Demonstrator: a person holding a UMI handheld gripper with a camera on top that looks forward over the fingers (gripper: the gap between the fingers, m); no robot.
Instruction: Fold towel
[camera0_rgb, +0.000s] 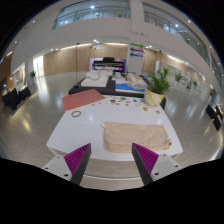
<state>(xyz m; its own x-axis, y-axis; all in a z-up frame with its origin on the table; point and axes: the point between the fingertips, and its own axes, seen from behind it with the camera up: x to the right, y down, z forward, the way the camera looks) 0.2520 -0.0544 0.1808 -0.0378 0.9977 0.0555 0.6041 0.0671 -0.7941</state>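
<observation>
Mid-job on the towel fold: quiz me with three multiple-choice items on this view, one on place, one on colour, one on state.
1. Where does the beige towel lie?
A. On the white table just ahead of the fingers
B. On the floor
C. Draped over the plant

2. What colour is the flat mat at the table's far left?
A. Green
B. Reddish pink
C. Yellow

3. What is the gripper doing?
A. Shut on the towel
B. Open, holding nothing
C. Shut on the ring

Answers:
1 A, the towel rests on the white table beyond the fingertips.
2 B, the mat shows reddish pink.
3 B, the fingers stand apart with nothing between them.
</observation>
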